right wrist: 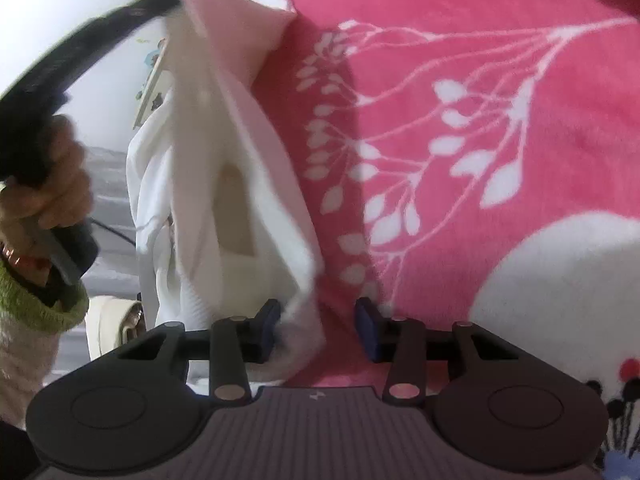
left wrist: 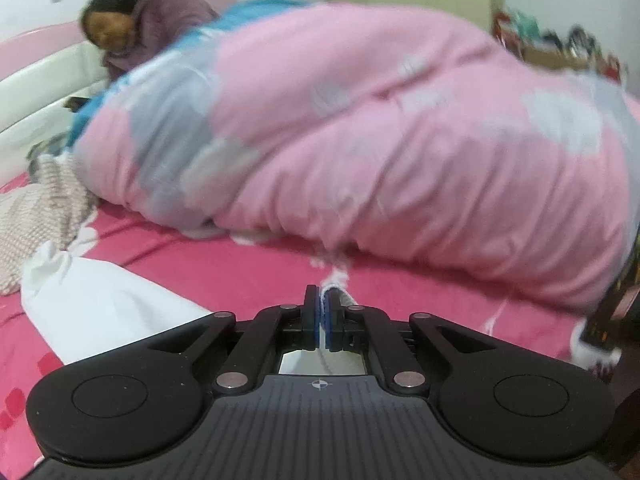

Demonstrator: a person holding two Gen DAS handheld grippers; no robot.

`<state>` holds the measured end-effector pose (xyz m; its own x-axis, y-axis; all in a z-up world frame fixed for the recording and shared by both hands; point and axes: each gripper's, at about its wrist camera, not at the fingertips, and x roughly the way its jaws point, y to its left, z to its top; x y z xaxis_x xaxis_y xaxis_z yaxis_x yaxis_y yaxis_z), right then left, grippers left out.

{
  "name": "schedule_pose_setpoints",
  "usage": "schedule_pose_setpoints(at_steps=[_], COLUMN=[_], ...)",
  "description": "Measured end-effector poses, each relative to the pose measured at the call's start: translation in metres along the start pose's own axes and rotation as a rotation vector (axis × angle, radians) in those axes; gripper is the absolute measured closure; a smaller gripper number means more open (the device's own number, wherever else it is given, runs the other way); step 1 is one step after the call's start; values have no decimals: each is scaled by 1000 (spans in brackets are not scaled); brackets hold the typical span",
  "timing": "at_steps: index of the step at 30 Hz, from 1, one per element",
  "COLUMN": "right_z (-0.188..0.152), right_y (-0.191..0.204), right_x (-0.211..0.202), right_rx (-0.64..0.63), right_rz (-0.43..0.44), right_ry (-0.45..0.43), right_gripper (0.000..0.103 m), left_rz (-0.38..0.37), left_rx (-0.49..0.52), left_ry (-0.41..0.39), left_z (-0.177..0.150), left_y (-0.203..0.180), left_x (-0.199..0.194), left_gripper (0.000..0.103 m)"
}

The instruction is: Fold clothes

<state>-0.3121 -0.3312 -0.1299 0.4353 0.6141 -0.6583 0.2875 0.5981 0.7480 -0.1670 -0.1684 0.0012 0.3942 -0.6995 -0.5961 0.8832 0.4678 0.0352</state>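
The bed [left wrist: 248, 264] is covered by a plush hot-pink blanket [right wrist: 500, 92] printed with white branching leaves, and a puffy pink quilt [left wrist: 360, 140] with grey patches is heaped across its far side, from nine to three o'clock in the left wrist view. A person in a purple hooded top [left wrist: 160, 28] leans at eleven o'clock beyond it.

The white garment [right wrist: 224, 208], a soft ribbed knit with a pale label patch, hangs in a long drape: its long axis runs from the left gripper [left wrist: 323, 312] at about eleven o'clock in the right wrist view down toward six o'clock, its lower end falling between the right gripper's fingers. The left gripper is clenched on a thin edge of the white fabric, blue pads pressed together. The right gripper [right wrist: 316, 328] is spread, pads apart, with the cloth's bottom hem lying against the left pad [right wrist: 272, 320] and not pinched.

The right gripper is the nearer one to the free lower corner; closing there looks like the next need.

The left hand [right wrist: 52, 184], cuffed in green, grips its handle.
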Motion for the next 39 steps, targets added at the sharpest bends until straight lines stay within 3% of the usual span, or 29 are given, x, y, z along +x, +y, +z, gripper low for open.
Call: schedule_pose_setpoints(at_steps=[4, 5, 6, 9, 13, 18, 22, 26, 27, 28, 30, 32, 34, 36, 39], right_z=[4, 5, 5, 3, 2, 19, 28, 14, 6, -1, -17, -23, -29, -37, -50], right_y=[-3, 0, 4, 26, 62, 110, 166, 205, 209, 213, 217, 220, 221, 222, 222], right_x=[3, 5, 7, 6, -14, -52, -86, -99, -101, -102, -102, -98, -95, -91, -87], right_rx=[54, 44, 21, -126, -378, -617, -836, -1011, -1049, -1088, -1163, -1196, -1224, -1262, -1310], right_rz=[13, 10, 2, -86, -268, -479, -620, -706, -722, -738, -770, -781, -784, -789, -791], right_ry=[18, 24, 28, -11, -157, -399, -639, -786, -808, -827, -850, -854, -857, -860, -861], right_gripper=[70, 81, 88, 93, 96, 97, 97, 97, 97, 97, 97, 97, 97, 97, 97], left_rz=[10, 17, 27, 79, 151, 302, 351, 308, 299, 284, 236, 158, 126, 110, 69], left_rx=[-62, -71, -77, -129, -203, -331, -412, -435, -426, -407, -364, -299, -228, -166, -148], left_ry=[-32, -35, -39, -93, -174, -447, -550, -482, -452, -417, -344, -260, -182, -113, -42], left_z=[2, 1, 1, 4, 9, 38, 60, 58, 55, 49, 36, 24, 14, 6, -1], left_y=[9, 11, 12, 23, 38, 69, 90, 92, 90, 86, 76, 65, 55, 47, 49], left_x=[-10, -12, -14, -30, -53, -124, -166, -175, -174, -170, -160, -144, -123, -99, -67], left_gripper=[102, 102, 102, 102, 103, 103, 103, 102, 97, 84, 68, 61, 46, 44, 43])
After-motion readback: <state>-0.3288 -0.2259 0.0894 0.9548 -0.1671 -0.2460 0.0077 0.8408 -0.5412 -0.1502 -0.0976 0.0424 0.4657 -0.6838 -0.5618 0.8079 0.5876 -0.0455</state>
